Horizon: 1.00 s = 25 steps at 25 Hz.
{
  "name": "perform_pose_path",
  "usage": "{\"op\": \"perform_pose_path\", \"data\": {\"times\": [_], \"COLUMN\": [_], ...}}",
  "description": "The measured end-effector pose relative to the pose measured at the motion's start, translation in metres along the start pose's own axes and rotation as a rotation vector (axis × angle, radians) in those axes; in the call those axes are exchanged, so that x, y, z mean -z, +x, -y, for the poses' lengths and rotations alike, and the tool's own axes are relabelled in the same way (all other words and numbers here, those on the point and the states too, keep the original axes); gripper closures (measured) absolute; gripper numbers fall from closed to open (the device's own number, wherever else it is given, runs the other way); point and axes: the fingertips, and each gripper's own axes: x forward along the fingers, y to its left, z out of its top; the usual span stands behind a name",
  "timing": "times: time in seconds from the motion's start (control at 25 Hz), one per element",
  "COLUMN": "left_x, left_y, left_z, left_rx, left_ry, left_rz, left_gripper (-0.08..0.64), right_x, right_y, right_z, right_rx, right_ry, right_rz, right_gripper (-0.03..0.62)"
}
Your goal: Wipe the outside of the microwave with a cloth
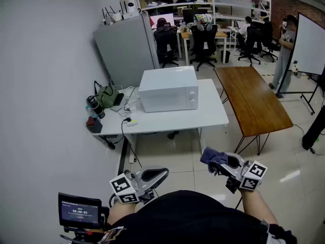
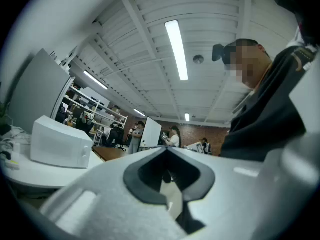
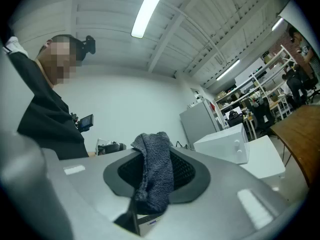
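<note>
Both tongs are closed: our right gripper [image 1: 221, 162] clamps the cloth [image 1: 213, 156], our left gripper [image 1: 156, 174] nothing. At twelve o'clock the microwave [image 1: 169, 89] lies nine-to-three, door facing six.

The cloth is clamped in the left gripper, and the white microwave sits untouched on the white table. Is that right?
No. The right gripper view shows the cloth clamped in the right gripper; the left gripper holds nothing. The white microwave does sit untouched on the white table.
</note>
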Motion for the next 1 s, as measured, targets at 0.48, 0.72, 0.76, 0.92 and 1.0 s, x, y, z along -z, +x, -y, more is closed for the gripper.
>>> {"op": "perform_pose_path", "data": {"times": [0.48,0.72,0.76,0.92,1.0], "left_x": [-0.022,-0.062,-0.069,-0.094,-0.1], "left_y": [-0.031,-0.069,-0.074,-0.085,-0.083], "left_z": [-0.133,-0.246,-0.266,-0.331,-0.348], "left_rx": [-0.019,0.038,0.051,0.07,0.068], "left_ry": [-0.019,0.02,0.031,0.031,0.014], "left_rz": [0.068,0.061,0.052,0.058,0.071], "left_gripper": [0.555,0.555,0.555,0.555,0.555], "right_x": [-0.004,-0.033,-0.039,-0.057,-0.064], "right_y": [0.13,0.251,0.27,0.326,0.333], "right_z": [0.06,0.101,0.108,0.133,0.145], "right_rx": [-0.024,0.043,0.053,0.084,0.093], "right_ry": [-0.13,-0.161,-0.174,-0.222,-0.235], "right_rz": [-0.113,-0.115,-0.118,-0.125,-0.133], "right_gripper": [0.486,0.487,0.486,0.486,0.486]}}
